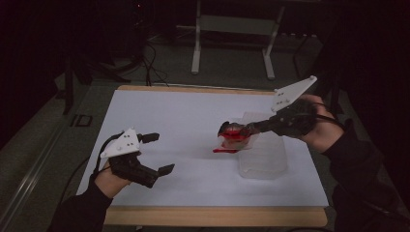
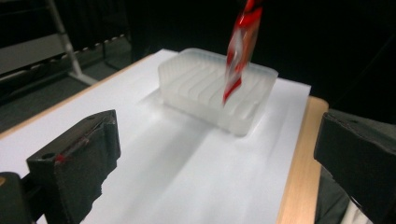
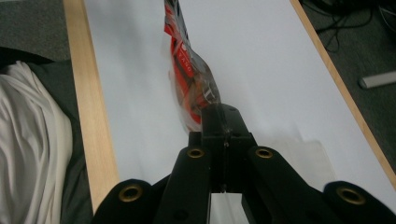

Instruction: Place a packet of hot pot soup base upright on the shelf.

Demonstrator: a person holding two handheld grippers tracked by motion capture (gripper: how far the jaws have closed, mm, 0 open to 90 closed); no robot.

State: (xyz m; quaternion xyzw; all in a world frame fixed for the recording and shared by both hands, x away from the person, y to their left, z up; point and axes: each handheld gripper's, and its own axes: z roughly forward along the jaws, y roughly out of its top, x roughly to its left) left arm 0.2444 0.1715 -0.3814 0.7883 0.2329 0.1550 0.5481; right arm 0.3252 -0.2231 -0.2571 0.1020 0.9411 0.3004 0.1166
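Hanging from the right gripper (image 1: 231,129), whose jaws were clenched on its top end, a red-and-clear packet (image 3: 189,70) dangled above the white sheet (image 1: 193,116), just beside a clear ribbed container (image 2: 205,91) lying toward the sheet's right edge. Packet judged light, limp and crinkly, probably slippery; best held by a flat sealed end. Left gripper (image 1: 162,153), near the sheet's near-left corner, had jaws spread apart, empty.

My high view is dim, with near-black surroundings; the white table (image 1: 193,121) glows softly. The red packet (image 2: 239,46) smears with motion blur.
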